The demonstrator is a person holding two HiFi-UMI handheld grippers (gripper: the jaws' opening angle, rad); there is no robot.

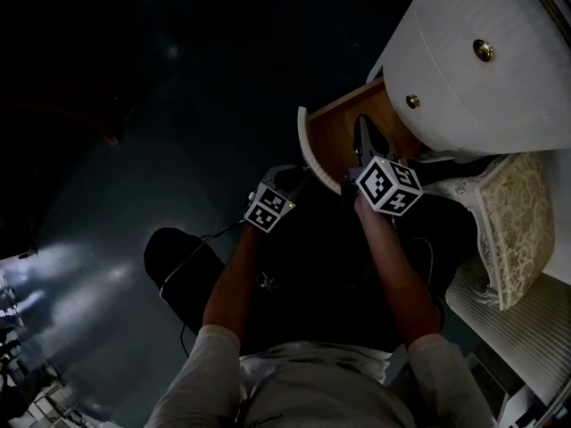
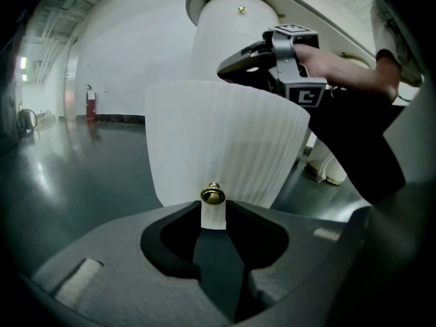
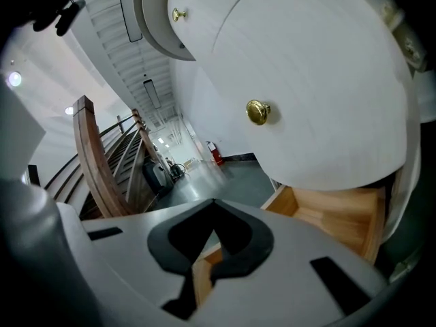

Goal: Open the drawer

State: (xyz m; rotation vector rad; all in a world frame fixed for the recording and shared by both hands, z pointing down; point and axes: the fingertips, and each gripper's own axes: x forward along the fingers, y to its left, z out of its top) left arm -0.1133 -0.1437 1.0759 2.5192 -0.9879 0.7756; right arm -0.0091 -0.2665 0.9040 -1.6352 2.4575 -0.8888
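Left tool (image 2: 212,211) clenched on brass knob (image 2: 212,195) of drawer front (image 2: 225,135), presumably for pulling; drawer (image 1: 335,134) stands part-open. Right tool (image 3: 214,203) closed empty, idle over the drawer's inside.

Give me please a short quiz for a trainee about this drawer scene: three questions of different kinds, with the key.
1. True or false: all drawers of the white cabinet are closed.
2. What stands between the fingers of the left gripper? A) a brass knob B) a cable C) nothing
3. Fill in: the right gripper points over the open drawer, whose inside is made of ____.

Key: 1 false, one drawer is pulled out; 2 A; 3 wood.
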